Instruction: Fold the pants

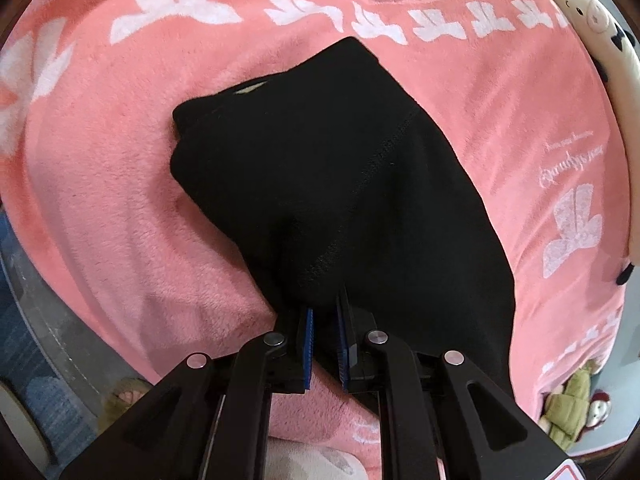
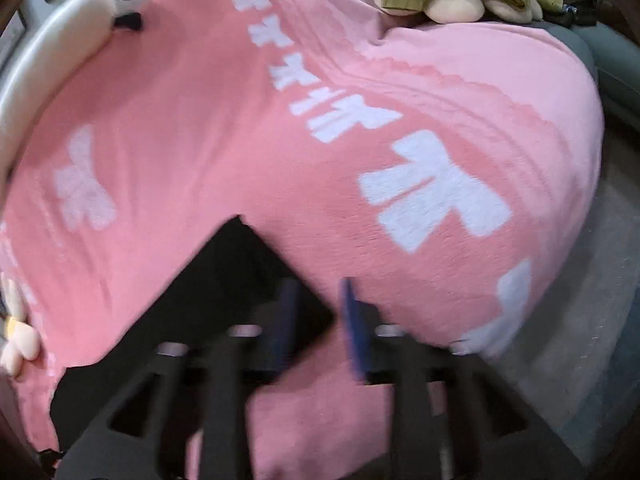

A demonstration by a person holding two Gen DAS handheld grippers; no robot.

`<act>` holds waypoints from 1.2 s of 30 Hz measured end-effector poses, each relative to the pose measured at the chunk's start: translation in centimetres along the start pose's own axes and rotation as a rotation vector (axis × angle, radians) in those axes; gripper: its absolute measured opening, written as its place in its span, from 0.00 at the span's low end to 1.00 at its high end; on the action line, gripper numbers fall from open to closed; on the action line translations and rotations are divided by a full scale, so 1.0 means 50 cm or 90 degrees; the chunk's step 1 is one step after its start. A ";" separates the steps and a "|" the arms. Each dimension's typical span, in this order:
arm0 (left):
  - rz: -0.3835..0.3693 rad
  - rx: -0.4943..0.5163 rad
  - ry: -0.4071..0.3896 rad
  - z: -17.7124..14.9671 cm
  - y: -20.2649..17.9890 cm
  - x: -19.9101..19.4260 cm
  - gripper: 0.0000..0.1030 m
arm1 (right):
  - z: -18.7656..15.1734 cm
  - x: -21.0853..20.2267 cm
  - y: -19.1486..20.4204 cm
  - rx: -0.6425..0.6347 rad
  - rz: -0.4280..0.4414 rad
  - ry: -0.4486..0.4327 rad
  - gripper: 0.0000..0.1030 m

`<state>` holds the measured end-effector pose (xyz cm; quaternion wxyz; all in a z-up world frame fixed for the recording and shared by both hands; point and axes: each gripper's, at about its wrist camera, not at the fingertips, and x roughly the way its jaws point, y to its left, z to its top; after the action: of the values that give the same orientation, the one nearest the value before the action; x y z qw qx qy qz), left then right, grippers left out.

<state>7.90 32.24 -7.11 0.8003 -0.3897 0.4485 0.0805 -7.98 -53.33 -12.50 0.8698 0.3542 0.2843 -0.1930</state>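
On pink blanket (image 1: pixel 120 184), left tool (image 1: pixel 324 312) pinches black pants (image 1: pixel 320 168).

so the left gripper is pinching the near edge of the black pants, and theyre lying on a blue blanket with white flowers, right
Not quite: the blanket is pink, not blue, as the left wrist view shows. The rest holds: the left gripper is closed on the near edge of the black pants, and the blanket has white flower prints.
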 end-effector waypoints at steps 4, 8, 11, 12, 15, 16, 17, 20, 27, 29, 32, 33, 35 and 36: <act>0.016 0.006 -0.011 -0.003 -0.010 0.001 0.14 | -0.022 0.035 0.073 -0.088 0.030 0.017 0.55; 0.020 -0.002 -0.009 0.002 -0.015 0.002 0.17 | -0.038 0.095 0.120 -0.147 -0.018 0.050 0.26; 0.024 0.001 -0.006 0.002 -0.016 0.002 0.17 | -0.023 0.039 0.161 -0.204 -0.026 -0.009 0.20; 0.026 0.004 -0.004 0.004 -0.017 0.003 0.17 | -0.023 0.028 0.168 -0.224 -0.041 -0.026 0.24; 0.030 0.012 -0.009 0.003 -0.019 0.004 0.17 | -0.021 0.073 0.136 -0.264 -0.202 -0.010 0.32; 0.031 0.014 -0.013 0.001 -0.020 0.002 0.17 | -0.024 0.061 0.122 -0.240 -0.191 -0.017 0.33; 0.032 0.016 -0.019 -0.002 -0.021 -0.002 0.17 | -0.026 0.042 0.118 -0.215 -0.167 -0.027 0.33; 0.054 0.016 -0.049 -0.013 -0.027 -0.035 0.29 | -0.047 -0.020 0.164 -0.211 -0.061 -0.055 0.33; 0.099 0.047 -0.192 -0.010 -0.068 -0.159 0.41 | -0.070 0.101 0.199 -0.257 -0.098 0.063 0.30; 0.083 0.084 -0.187 -0.006 -0.104 -0.171 0.46 | -0.061 0.082 0.189 -0.187 -0.077 0.044 0.30; 0.055 0.155 -0.172 -0.008 -0.177 -0.164 0.57 | -0.072 0.022 0.263 -0.170 -0.010 0.007 0.33; 0.049 0.171 -0.165 -0.009 -0.195 -0.151 0.57 | -0.085 0.015 0.302 -0.187 0.030 0.014 0.33; 0.045 0.195 -0.149 -0.013 -0.224 -0.112 0.57 | -0.138 0.026 0.426 -0.246 0.118 0.059 0.33; 0.047 0.207 -0.135 -0.016 -0.236 -0.084 0.57 | -0.162 0.035 0.472 -0.269 0.152 0.082 0.33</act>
<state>10.55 24.55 2.43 0.8920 -0.2278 0.3827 0.0773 3.15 -31.75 -6.42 0.9212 0.2071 0.3295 -0.0019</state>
